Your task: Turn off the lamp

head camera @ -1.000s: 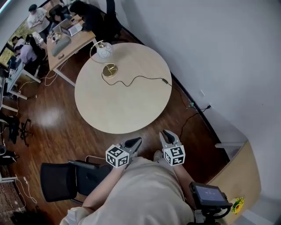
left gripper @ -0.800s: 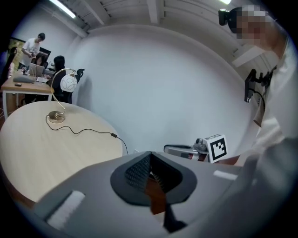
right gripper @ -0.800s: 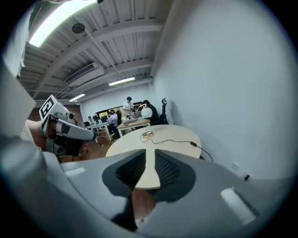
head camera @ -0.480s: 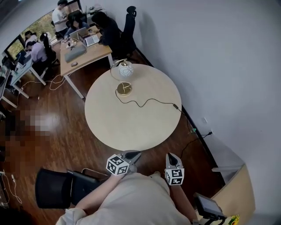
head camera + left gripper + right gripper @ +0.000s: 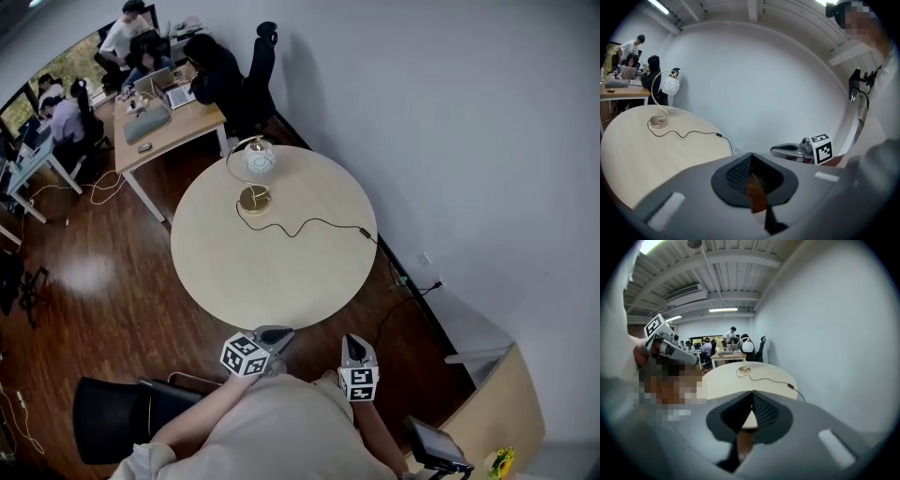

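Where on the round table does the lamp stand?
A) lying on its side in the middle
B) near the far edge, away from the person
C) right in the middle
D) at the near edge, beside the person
B: the lamp stands upright close to the far rim of the table, with its cord trailing across the tabletop.

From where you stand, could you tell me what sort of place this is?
It looks like an open-plan office: people work at laptops on a long desk, a black office chair stands nearby, and a round table carries a lamp.
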Motion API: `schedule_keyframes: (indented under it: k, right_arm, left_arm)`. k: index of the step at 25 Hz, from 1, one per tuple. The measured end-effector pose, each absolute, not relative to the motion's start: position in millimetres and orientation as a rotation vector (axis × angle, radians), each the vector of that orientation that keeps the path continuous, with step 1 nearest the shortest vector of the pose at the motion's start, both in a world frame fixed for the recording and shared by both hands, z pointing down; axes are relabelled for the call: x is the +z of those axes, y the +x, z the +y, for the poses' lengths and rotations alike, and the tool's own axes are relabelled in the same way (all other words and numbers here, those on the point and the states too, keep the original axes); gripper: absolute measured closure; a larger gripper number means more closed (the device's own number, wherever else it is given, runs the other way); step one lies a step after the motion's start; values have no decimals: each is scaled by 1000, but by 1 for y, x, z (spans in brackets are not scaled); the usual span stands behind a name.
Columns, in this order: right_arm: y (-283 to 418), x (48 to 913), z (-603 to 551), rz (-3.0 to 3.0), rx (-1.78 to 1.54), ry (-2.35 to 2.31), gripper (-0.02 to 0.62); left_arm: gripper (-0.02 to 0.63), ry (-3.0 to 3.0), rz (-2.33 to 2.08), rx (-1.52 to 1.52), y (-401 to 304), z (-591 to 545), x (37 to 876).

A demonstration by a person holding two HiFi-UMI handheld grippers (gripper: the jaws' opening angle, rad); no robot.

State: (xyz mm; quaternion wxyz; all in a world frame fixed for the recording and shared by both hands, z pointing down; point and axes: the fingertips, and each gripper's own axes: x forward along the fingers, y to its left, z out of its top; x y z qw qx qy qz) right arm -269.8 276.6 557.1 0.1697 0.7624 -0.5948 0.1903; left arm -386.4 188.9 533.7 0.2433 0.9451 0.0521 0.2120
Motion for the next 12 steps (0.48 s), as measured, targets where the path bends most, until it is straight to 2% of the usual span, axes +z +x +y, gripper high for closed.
schedule_keyframes:
  k: [12]
  right_arm:
    - [-265, 558, 277, -1600, 565, 2258, 598]
  left_arm:
    - [629, 2583, 227, 596, -381, 175, 538]
